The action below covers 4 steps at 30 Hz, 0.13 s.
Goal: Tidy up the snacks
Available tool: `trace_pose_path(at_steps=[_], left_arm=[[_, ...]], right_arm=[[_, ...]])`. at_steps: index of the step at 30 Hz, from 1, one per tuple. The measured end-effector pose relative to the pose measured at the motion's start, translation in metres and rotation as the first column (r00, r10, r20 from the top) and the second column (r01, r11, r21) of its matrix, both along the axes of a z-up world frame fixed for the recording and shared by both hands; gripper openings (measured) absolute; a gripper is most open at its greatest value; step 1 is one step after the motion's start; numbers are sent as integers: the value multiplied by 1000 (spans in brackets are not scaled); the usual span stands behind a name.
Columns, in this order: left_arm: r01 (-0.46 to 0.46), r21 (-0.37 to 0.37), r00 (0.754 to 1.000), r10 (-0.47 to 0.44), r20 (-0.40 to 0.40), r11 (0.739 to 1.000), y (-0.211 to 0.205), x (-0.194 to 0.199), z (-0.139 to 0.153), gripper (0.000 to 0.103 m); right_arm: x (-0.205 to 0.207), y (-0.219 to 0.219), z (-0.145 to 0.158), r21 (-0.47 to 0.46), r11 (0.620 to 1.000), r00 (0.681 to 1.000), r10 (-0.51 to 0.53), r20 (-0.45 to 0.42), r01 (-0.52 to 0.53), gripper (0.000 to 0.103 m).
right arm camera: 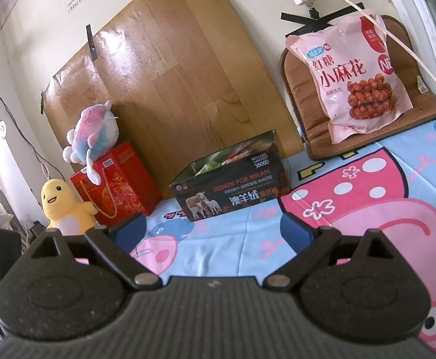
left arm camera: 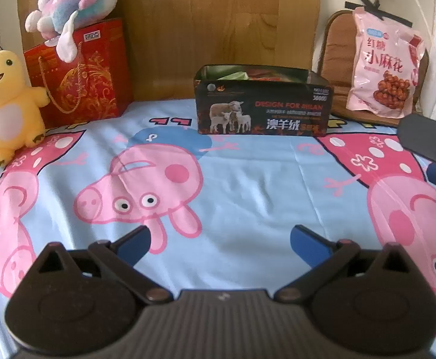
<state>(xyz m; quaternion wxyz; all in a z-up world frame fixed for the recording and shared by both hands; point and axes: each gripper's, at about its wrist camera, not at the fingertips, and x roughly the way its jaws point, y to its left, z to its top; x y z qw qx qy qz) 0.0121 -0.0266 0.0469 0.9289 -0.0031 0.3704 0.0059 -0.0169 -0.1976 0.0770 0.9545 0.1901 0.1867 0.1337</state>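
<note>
Left gripper (left arm camera: 219, 239) and right gripper (right arm camera: 213, 229): jaws spread wide, holding nothing, above the cartoon bedsheet (left arm camera: 248, 185). Only the left view shows the other gripper, cut off right of the black box (left arm camera: 263, 109). Box: well ahead of both grippers; contents indistinct. Pink snack bag (right arm camera: 352, 80): right of box, leaning on a cushion (right arm camera: 301, 89).

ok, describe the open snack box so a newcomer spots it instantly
Start at the wooden board leaning behind the cartoon-pig sheet. The dark box stands before it, between the red gift bag and the pink snack bag. Only it shows sheep and is open-topped.
</note>
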Motion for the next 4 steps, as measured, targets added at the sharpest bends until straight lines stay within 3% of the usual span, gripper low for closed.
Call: trace_pose_path(at_steps=[4], left_arm=[[12, 11, 1000, -13, 23, 1000, -3, -3, 2, 103]], right_arm=[[1, -2, -1, 6, 1000, 1000, -6, 1, 6, 98]])
